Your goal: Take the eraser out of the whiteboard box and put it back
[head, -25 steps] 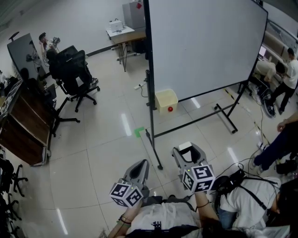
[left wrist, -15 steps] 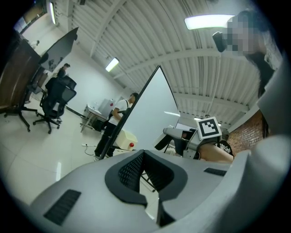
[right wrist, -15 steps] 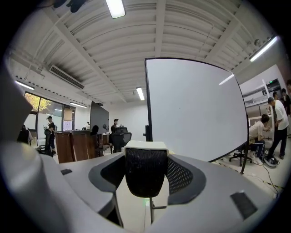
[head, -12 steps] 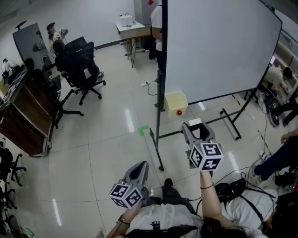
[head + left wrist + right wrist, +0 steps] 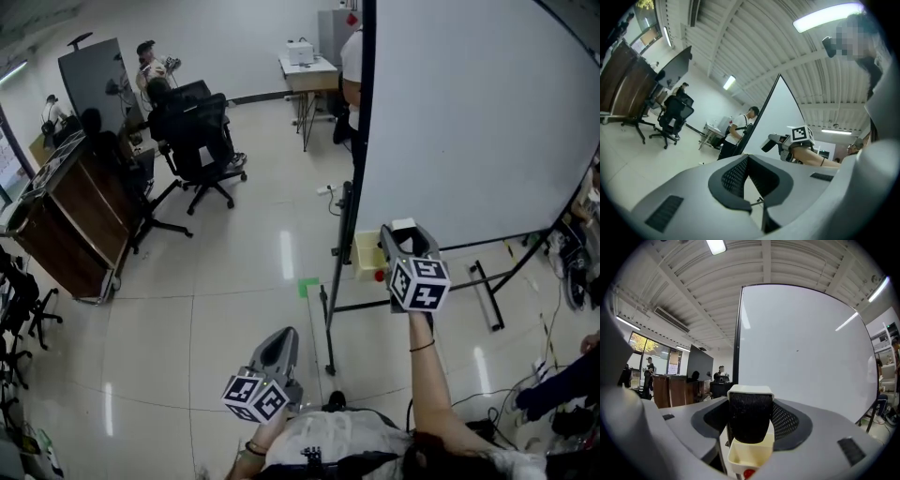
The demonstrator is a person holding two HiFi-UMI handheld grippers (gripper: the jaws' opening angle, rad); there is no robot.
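Observation:
My right gripper (image 5: 405,234) is raised in front of the whiteboard (image 5: 469,122), shut on the eraser (image 5: 404,226). In the right gripper view the eraser (image 5: 750,416) shows a white back and black felt, upright between the jaws. The cream whiteboard box (image 5: 749,454) with a red dot hangs just below it on the board's left post. In the head view the box (image 5: 365,255) sits left of and under the gripper. My left gripper (image 5: 278,343) hangs low near my body, shut and empty. Its own view shows the right gripper (image 5: 774,142) beside the board.
The whiteboard's stand legs (image 5: 328,328) reach across the floor toward me. Office chairs (image 5: 202,141) and a wooden cabinet (image 5: 70,225) stand at left. A person (image 5: 354,56) stands behind the board near a small table (image 5: 309,70). Green tape (image 5: 308,286) marks the floor.
My right gripper has risen and gone forward with the eraser, from low near my body up to the box. I have come closer to the whiteboard. The left gripper stays low.

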